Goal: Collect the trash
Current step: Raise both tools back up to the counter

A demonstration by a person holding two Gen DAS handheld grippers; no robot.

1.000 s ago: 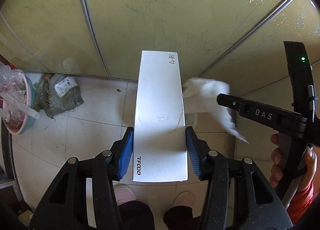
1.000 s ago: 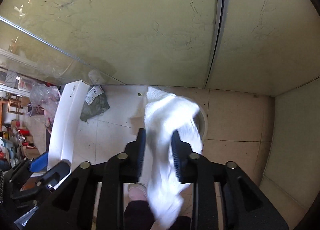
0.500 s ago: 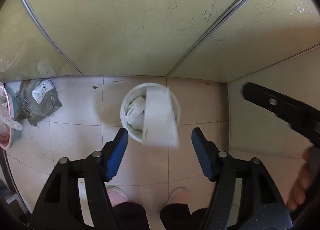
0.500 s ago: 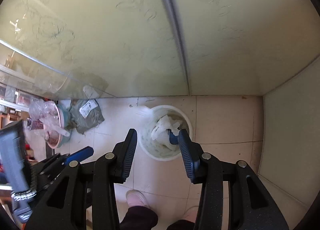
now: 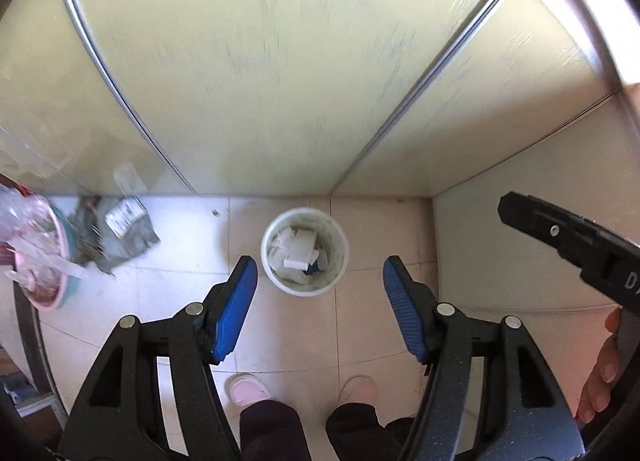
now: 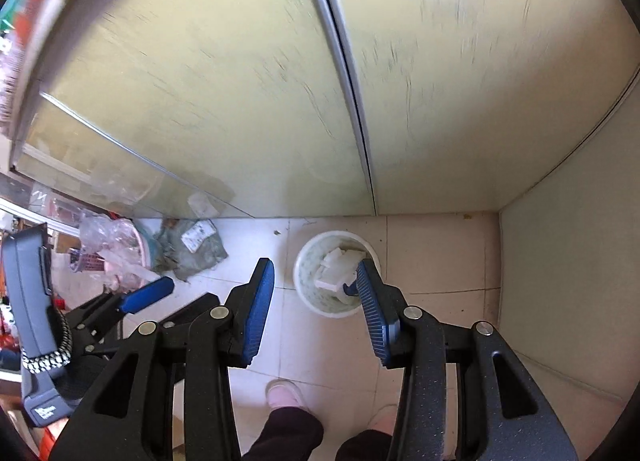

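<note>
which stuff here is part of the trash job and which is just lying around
Part of the job:
- white bin
- white scraps inside it
- left gripper, jaws open, empty
- right gripper, jaws open, empty

Lying about:
- grey-green bag on floor
- pink basin

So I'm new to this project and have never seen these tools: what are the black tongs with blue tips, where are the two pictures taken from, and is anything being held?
They are hand-held grippers, one in each of a person's hands, with no robot arm. Each carries a wide-angle camera that looks along its own two fingers. One picture comes from the left gripper, the other from the right gripper. Both point steeply down at a tiled floor, and the person's slippers show at the bottom edge. On the floor stands a white bin with crumpled white paper and a flat white piece inside. To its left lie a grey-green bag with a label and a pink basin of clutter. Both grippers are open and hold nothing.
</note>
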